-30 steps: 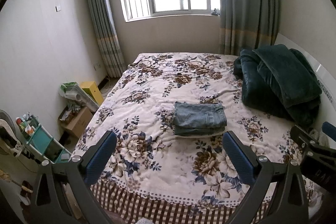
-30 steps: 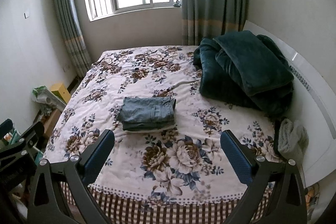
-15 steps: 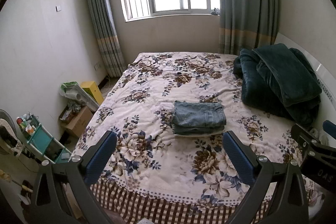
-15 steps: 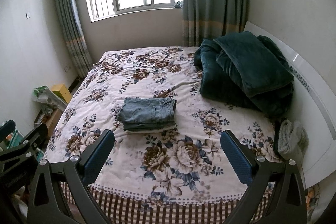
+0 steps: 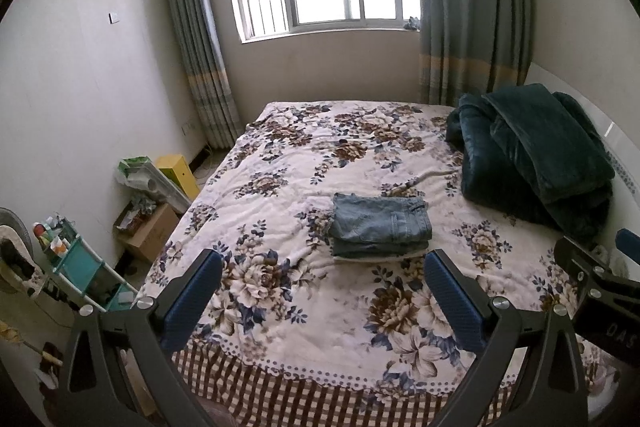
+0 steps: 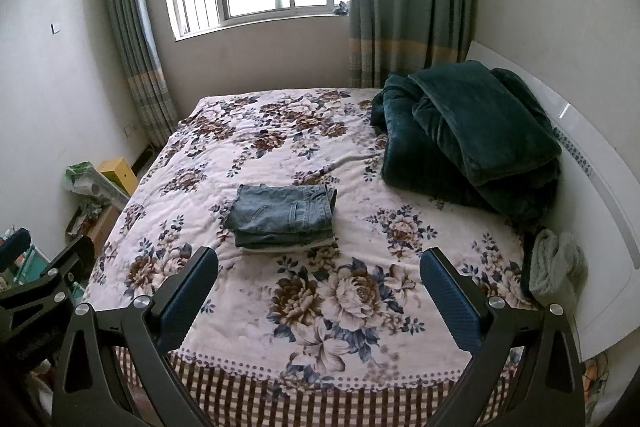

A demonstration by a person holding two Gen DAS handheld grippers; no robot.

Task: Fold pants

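Note:
Blue denim pants (image 5: 380, 225) lie folded in a neat rectangular stack in the middle of the floral bed (image 5: 304, 163); they also show in the right wrist view (image 6: 282, 217). My left gripper (image 5: 322, 301) is open and empty, held above the bed's near edge, well short of the pants. My right gripper (image 6: 318, 297) is open and empty at about the same distance. Each gripper shows at the edge of the other's view: the right one (image 5: 596, 291) and the left one (image 6: 36, 291).
A dark green blanket (image 6: 472, 143) is piled at the bed's right by the white headboard (image 6: 600, 187). A grey cloth (image 6: 554, 269) lies near it. Cardboard boxes (image 5: 150, 227), a yellow box (image 5: 178, 173) and a teal shelf (image 5: 76, 263) stand on the floor at left.
Both grippers have drifted very slightly; the view has barely shifted. The pants stay folded and still.

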